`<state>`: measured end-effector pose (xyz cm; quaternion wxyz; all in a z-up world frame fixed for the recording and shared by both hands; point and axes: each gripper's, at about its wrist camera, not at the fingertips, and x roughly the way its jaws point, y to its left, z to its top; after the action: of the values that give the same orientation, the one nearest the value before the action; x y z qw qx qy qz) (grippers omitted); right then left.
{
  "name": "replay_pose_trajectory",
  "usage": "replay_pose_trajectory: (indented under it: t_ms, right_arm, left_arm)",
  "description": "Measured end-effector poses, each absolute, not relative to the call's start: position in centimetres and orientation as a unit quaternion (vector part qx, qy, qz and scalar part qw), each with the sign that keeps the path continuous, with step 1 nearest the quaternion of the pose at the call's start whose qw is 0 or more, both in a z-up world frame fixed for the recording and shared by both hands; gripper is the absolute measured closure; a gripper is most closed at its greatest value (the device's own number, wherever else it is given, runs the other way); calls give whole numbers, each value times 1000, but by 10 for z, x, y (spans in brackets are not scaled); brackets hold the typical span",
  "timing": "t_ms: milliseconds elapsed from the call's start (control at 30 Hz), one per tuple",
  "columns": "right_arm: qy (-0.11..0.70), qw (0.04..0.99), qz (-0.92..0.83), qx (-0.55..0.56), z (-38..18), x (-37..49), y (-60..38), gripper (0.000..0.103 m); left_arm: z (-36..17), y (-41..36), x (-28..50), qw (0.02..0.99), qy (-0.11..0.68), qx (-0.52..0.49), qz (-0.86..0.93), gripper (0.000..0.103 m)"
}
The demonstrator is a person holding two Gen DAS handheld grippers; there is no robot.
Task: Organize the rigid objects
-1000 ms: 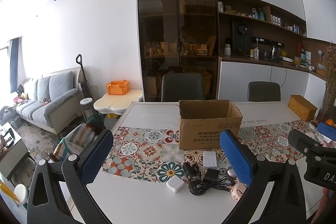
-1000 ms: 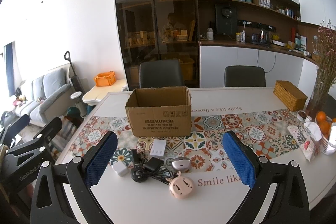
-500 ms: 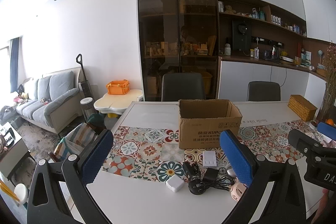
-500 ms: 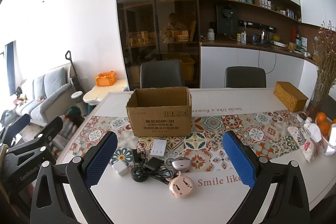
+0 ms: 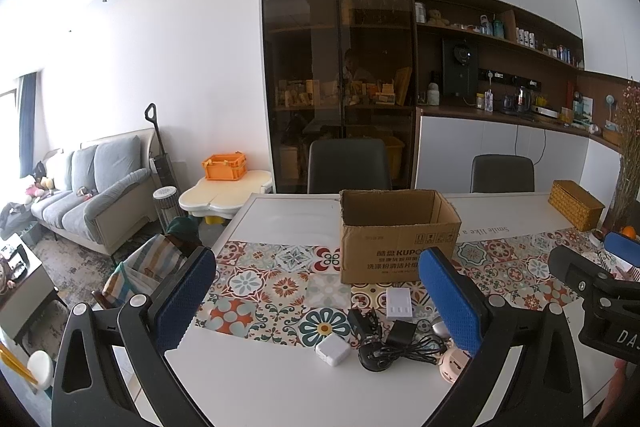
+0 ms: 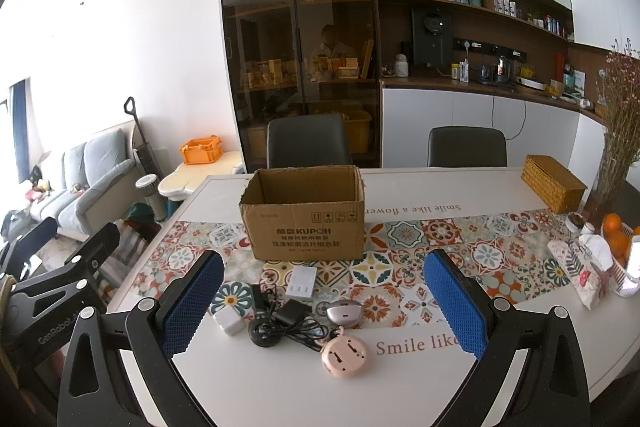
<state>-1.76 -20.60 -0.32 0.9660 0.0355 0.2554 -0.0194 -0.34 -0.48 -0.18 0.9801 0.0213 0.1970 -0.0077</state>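
My right tool (image 6: 325, 301) hovers spread above the round pink plastic case (image 6: 344, 352); my left tool (image 5: 318, 301) is spread too.

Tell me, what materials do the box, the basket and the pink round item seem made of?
Box: corrugated cardboard, matte brown, with rough torn top edges and printed text. Basket: woven wicker or rattan by its ribbed tan weave, though a plastic imitation is possible. Pink round item: likely smooth moulded plastic with a soft sheen.

Left claw's finger (image 5: 452, 299) hides part of the pink gadget (image 5: 454, 367).
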Motion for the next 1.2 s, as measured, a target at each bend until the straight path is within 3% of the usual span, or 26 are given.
replay_pose_trajectory:
  t_ms: [733, 1200]
  right_arm:
    - [259, 965, -13, 36, -4, -19, -211, 2]
    - [363, 931, 4, 46, -47, 9, -222, 2]
  left_arm:
    - [-8, -5, -6, 979, 205, 21, -2, 0]
    - [-66, -14, 21, 938, 346, 1, 24, 0]
